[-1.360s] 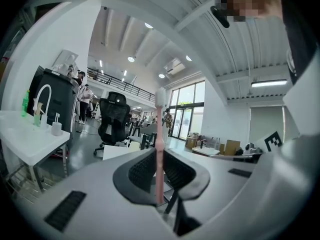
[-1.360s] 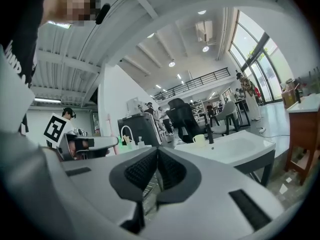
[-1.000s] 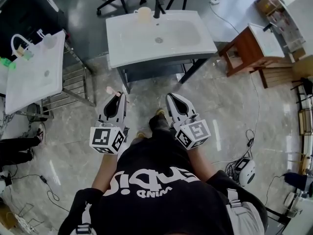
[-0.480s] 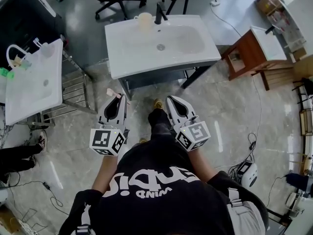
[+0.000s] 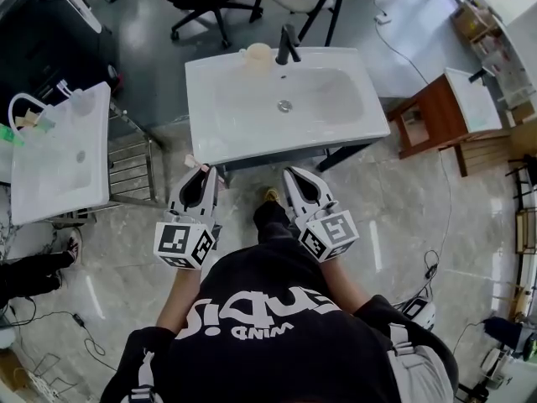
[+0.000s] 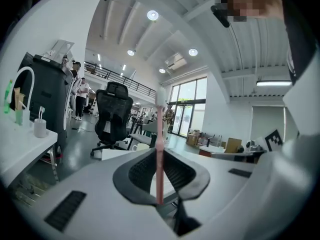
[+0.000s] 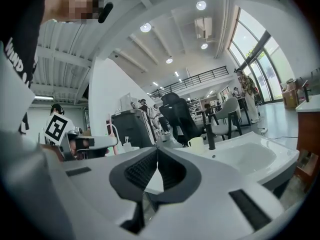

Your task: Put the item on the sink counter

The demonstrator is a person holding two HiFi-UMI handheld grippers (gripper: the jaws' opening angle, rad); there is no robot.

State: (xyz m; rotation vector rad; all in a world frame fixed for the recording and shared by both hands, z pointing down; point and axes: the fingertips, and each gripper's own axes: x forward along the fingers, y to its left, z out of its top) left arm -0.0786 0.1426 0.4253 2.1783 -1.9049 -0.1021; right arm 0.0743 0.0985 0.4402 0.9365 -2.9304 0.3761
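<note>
Left gripper view: left gripper point(image 6: 159, 153) jaws clamp a pink toothbrush point(image 6: 159, 121); right gripper point(image 7: 157, 149) jaws pressed together.

The person's black shirt point(image 5: 281, 342) bears white print, seen upside down. Its small line reads "WIND". The larger letters cannot be read surely.

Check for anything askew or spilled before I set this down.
Nothing stands out: the cup sits upright beside the faucet on the sink counter, and the thin pink item stands straight in the left gripper.
</note>
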